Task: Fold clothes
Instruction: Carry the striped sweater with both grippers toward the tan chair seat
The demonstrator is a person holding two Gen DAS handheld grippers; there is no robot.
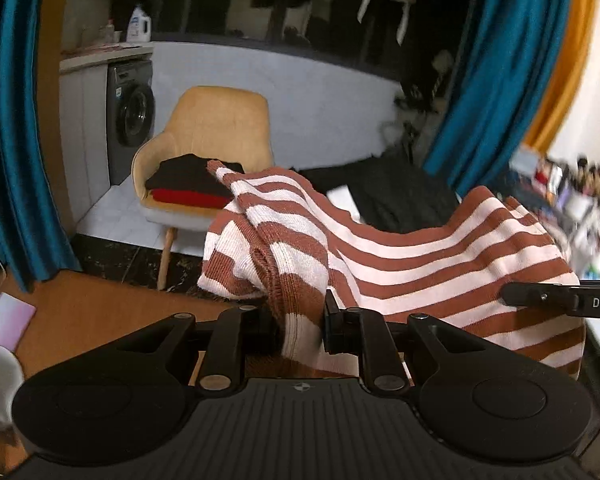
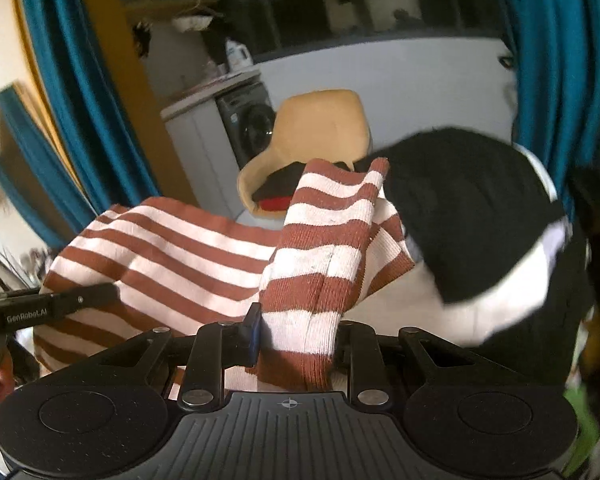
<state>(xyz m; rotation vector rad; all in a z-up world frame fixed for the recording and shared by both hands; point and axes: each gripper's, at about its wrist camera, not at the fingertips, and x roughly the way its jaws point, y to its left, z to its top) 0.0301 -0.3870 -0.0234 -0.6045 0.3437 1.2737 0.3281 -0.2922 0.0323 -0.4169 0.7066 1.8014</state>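
A brown-and-white striped knit sweater (image 1: 420, 256) hangs in the air between my two grippers. My left gripper (image 1: 300, 328) is shut on a bunched fold of the sweater, with a sleeve draped up and over. My right gripper (image 2: 296, 336) is shut on another fold of the same sweater (image 2: 172, 248). The right gripper's finger shows at the right edge of the left wrist view (image 1: 560, 300). The left gripper's finger shows at the left of the right wrist view (image 2: 60, 304).
A tan chair (image 1: 216, 124) behind holds folded black and red clothes (image 1: 188, 188). A black garment (image 2: 472, 208) lies on a white surface to the right. A washing machine (image 1: 130, 112) stands at the back. Teal curtains (image 1: 12, 120) hang at both sides.
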